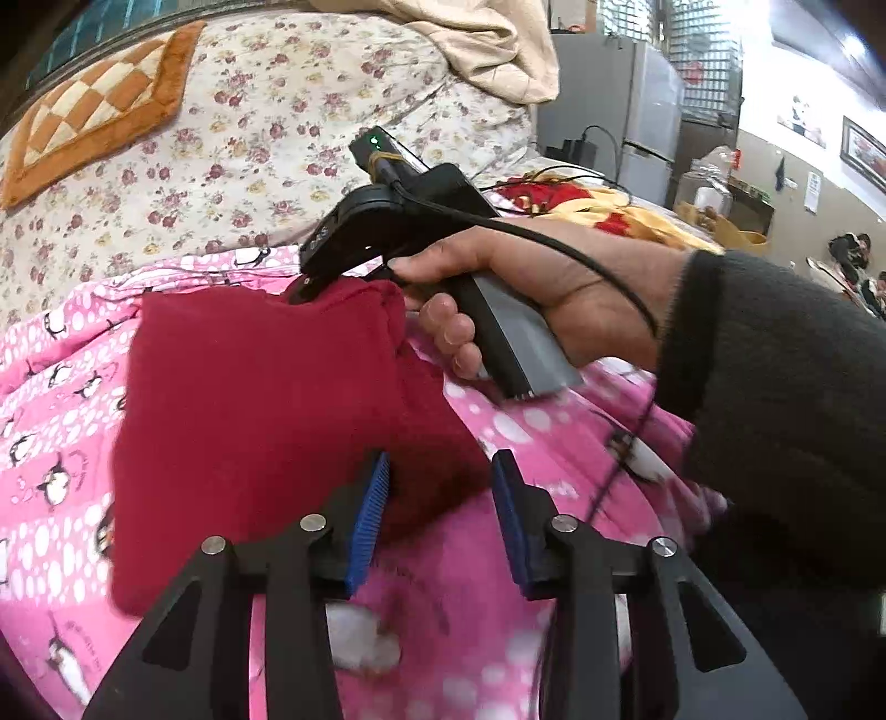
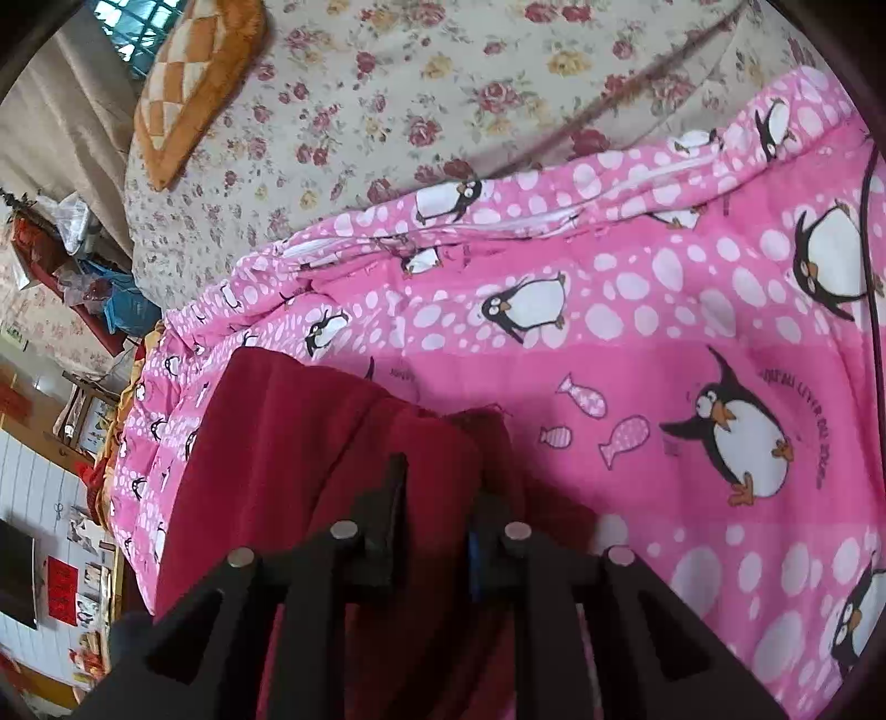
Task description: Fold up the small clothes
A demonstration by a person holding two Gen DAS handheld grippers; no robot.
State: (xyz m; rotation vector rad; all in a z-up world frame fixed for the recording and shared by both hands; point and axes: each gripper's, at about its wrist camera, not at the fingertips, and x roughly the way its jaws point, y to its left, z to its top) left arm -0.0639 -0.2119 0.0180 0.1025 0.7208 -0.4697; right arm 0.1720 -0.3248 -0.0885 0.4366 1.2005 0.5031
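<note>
A dark red garment (image 1: 249, 399) lies folded over on a pink penguin blanket (image 1: 498, 637). My left gripper (image 1: 437, 487) is open; its blue-padded fingers straddle the garment's near right corner without pinching it. My right gripper (image 1: 310, 288) shows in the left wrist view, held in a hand, its tips at the garment's far edge. In the right wrist view the right gripper (image 2: 437, 487) is shut on a fold of the red garment (image 2: 288, 476), which bunches between its jaws over the pink blanket (image 2: 637, 387).
A floral bedspread (image 1: 249, 138) lies beyond the pink blanket, with an orange checked cushion (image 1: 94, 111) on it and a beige blanket (image 1: 487, 44) heaped at the back. A black cable (image 1: 581, 249) trails from the right gripper. A fridge (image 1: 626, 111) stands beyond the bed.
</note>
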